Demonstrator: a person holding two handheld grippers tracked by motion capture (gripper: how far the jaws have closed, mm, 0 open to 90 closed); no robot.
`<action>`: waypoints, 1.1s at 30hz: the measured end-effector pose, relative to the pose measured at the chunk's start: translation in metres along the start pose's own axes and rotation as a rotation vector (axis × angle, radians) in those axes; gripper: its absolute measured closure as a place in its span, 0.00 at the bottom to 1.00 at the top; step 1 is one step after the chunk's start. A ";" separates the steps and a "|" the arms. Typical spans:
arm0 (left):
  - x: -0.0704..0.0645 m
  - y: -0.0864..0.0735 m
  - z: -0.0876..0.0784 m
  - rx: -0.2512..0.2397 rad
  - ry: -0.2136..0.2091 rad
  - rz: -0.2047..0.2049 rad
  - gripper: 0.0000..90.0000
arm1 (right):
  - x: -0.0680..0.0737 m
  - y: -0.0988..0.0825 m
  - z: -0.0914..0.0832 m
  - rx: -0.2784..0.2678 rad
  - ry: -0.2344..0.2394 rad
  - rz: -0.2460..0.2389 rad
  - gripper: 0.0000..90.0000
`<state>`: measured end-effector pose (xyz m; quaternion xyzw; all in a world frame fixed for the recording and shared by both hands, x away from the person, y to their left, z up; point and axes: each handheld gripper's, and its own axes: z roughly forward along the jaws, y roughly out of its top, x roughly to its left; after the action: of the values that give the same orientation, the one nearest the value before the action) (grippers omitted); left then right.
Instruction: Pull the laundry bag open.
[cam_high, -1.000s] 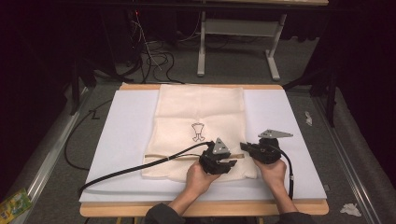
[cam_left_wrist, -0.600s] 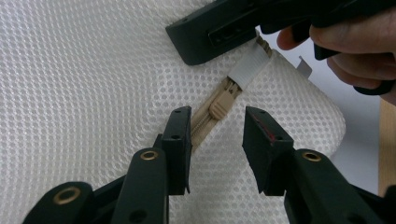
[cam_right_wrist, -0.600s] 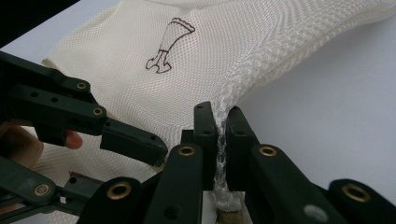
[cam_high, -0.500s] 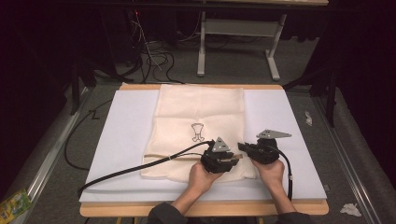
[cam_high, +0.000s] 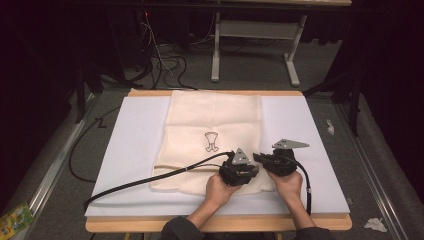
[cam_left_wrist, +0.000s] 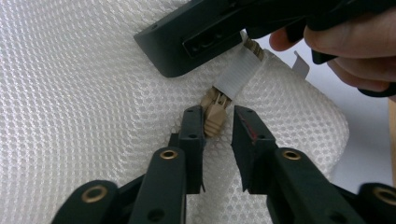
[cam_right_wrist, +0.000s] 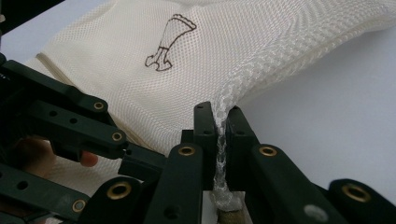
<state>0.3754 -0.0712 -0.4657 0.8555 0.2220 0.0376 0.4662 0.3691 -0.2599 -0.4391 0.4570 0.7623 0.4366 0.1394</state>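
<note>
A cream mesh bag (cam_high: 215, 125) with a small dark drawing (cam_high: 212, 142) lies flat on the white board (cam_high: 130, 150). My right gripper (cam_right_wrist: 219, 112) is shut on a bunched strip of the bag's near right edge (cam_right_wrist: 243, 88), lifting it a little. In the left gripper view a tan zipper pull (cam_left_wrist: 215, 114) on a white tape (cam_left_wrist: 238, 74) lies between my left gripper's (cam_left_wrist: 218, 123) jaws, which have just been closing. The left pad (cam_left_wrist: 192, 135) touches the pull and the right pad (cam_left_wrist: 245, 133) stands apart. The two grippers (cam_high: 255, 165) meet nose to nose at the bag's near right corner.
The left gripper's black cable (cam_high: 150, 177) trails left across the board and off its near left corner. The wooden table edge (cam_high: 215, 225) runs along the front. Grey desk legs (cam_high: 255, 45) and loose cables (cam_high: 165, 65) stand beyond the table.
My left gripper has edged slightly right, toward the right gripper. The right hand and the bag have kept still.
</note>
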 end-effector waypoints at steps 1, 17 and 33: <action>-0.001 0.000 -0.001 0.001 0.000 0.004 0.84 | 0.000 -0.001 0.001 0.006 -0.001 0.002 0.97; -0.001 0.000 0.000 -0.005 -0.036 -0.018 0.91 | -0.003 -0.005 -0.001 0.000 0.000 0.009 0.97; 0.001 0.005 -0.008 0.014 -0.053 -0.014 0.96 | -0.005 -0.006 -0.003 0.013 0.000 -0.014 0.97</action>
<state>0.3756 -0.0667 -0.4576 0.8577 0.2161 0.0102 0.4664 0.3662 -0.2667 -0.4432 0.4525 0.7683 0.4308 0.1394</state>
